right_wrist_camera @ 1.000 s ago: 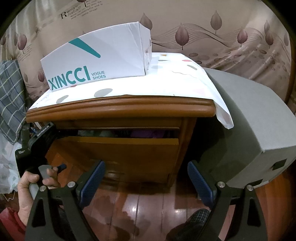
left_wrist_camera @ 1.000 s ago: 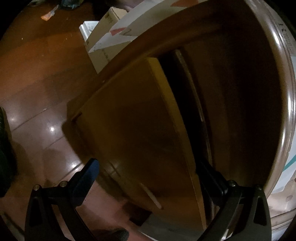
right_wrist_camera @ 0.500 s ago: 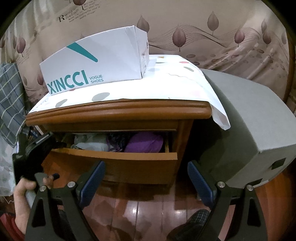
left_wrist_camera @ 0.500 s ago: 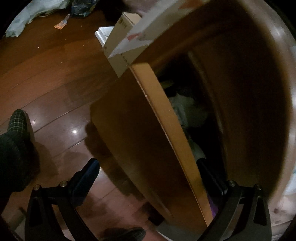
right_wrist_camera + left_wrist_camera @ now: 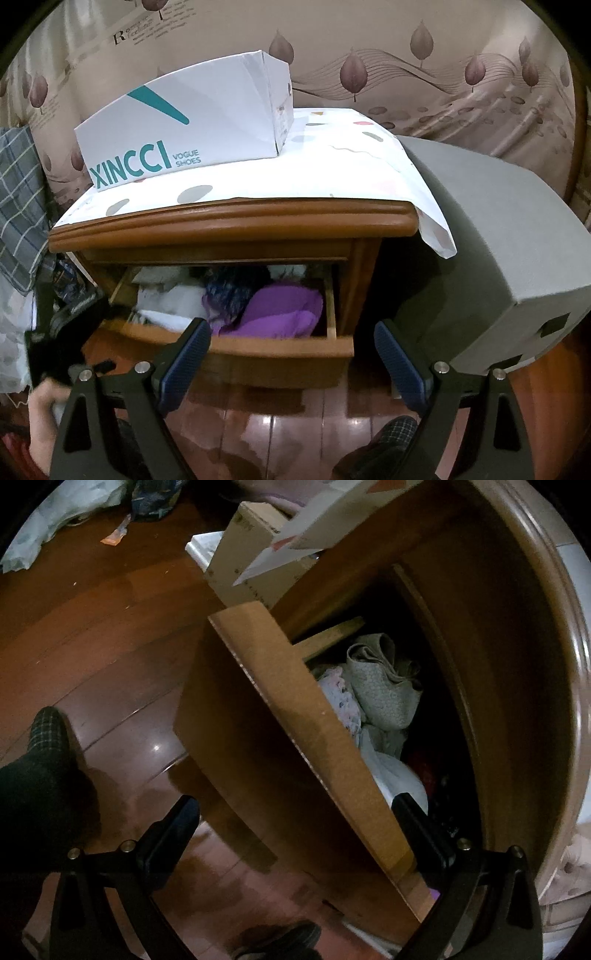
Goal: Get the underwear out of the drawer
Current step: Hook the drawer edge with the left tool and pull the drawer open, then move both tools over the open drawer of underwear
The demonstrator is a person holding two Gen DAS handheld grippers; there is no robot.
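Note:
The wooden nightstand's drawer [image 5: 280, 354] stands pulled out. Folded garments fill it: a purple one [image 5: 284, 310] at the right, a dark patterned one [image 5: 232, 291] in the middle, white ones [image 5: 173, 302] at the left. The left wrist view shows a grey textured garment [image 5: 384, 694] and a white one [image 5: 395, 775]. My left gripper [image 5: 293, 805] is open and straddles the drawer front [image 5: 295, 738], one finger inside, one outside. In front of the drawer my right gripper [image 5: 290, 332] hangs open, holding nothing.
A white shoe box [image 5: 192, 129] sits on a dotted cloth [image 5: 332, 173] atop the nightstand. A grey block [image 5: 517, 258] stands close at its right, a plaid cloth [image 5: 18, 206] at its left. A cardboard box [image 5: 251, 554] is on the floor beyond. Slippered feet [image 5: 48, 731] stand nearby.
The drawer has slid out from almost shut to well open, drawn by my left gripper hooked over its front. The garments inside have come into sight. My right gripper has barely moved.

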